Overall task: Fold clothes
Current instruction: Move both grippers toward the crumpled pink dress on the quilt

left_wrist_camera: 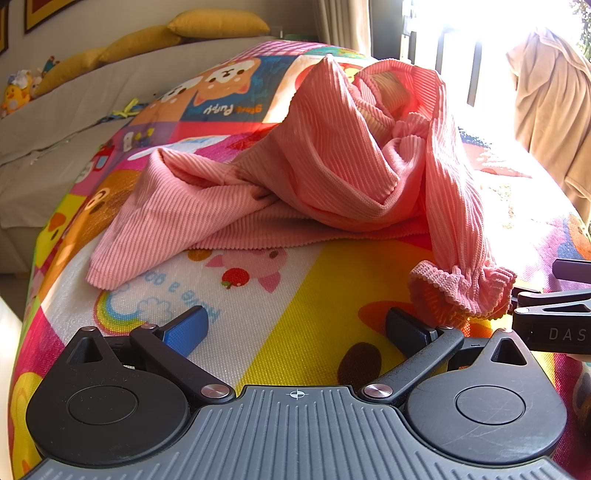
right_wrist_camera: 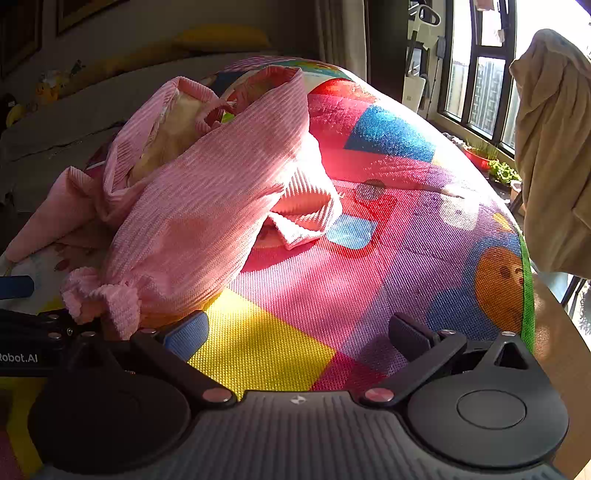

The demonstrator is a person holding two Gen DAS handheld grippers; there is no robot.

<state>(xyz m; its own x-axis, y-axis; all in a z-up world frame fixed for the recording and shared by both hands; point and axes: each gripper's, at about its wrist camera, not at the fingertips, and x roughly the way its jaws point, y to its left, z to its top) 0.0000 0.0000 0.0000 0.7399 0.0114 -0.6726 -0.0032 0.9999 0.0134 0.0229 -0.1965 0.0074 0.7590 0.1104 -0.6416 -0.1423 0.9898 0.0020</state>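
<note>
A pink ribbed garment lies crumpled in a heap on a colourful cartoon play mat. It also shows in the right wrist view. One sleeve hangs toward me and ends in a ruffled cuff, also seen in the right wrist view. My left gripper is open and empty, its right finger just below the cuff. My right gripper is open and empty, its left finger beside the cuff. Each gripper shows at the edge of the other's view.
The mat covers a table whose bare edge shows at right. A grey sofa with yellow cushions stands behind. A beige cloth hangs at right by the bright window.
</note>
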